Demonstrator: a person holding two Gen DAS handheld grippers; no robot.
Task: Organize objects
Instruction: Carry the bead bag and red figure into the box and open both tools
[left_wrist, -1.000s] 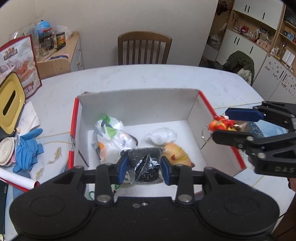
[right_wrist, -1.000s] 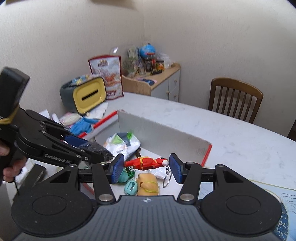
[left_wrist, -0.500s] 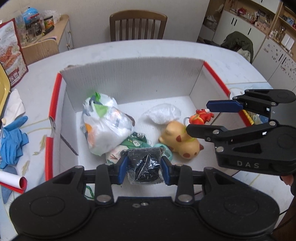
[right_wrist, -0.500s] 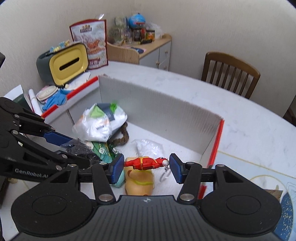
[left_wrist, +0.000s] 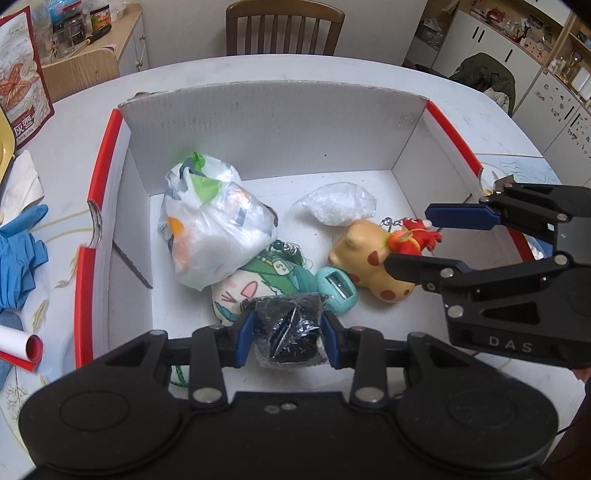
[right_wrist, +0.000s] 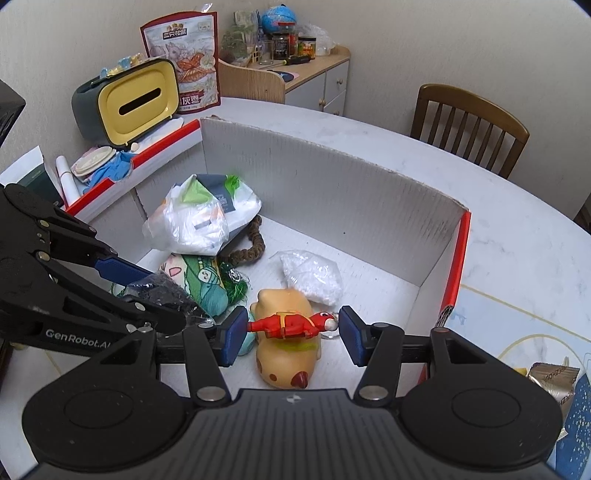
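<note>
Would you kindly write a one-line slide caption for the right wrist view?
Right tool holds a red figure keychain over the white cardboard box, above a yellow spotted toy animal.

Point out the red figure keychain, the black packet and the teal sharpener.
red figure keychain (right_wrist: 291, 325), right wrist view, its torso.
black packet (left_wrist: 288, 332), left wrist view, middle of its crinkled face.
teal sharpener (left_wrist: 338, 290), left wrist view, its top.
</note>
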